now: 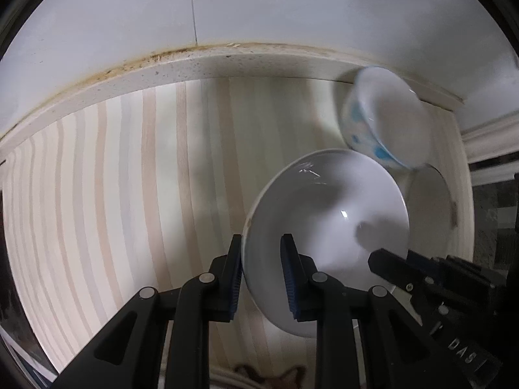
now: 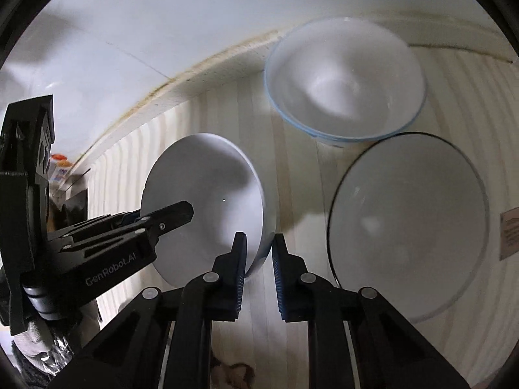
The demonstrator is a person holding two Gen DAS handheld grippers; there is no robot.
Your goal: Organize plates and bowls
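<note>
We straddle the white bowl (image 1: 324,227) rim with both tongs, left tongs (image 1: 261,259) and right tongs (image 2: 258,256), both released; patterned bowl (image 2: 345,81) and plate (image 2: 408,227) rest beside it on the counter (image 1: 113,178).

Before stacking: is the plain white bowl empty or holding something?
Empty: the plain white bowl shows only bare glazed interior in both wrist views.

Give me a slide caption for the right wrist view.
Both grippers straddle the white bowl's rim beside a blue-rimmed bowl and black-rimmed plate.

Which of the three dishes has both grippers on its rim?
The plain white bowl, nearest the cameras. The blue-patterned bowl and the dark-rimmed plate sit untouched.
</note>
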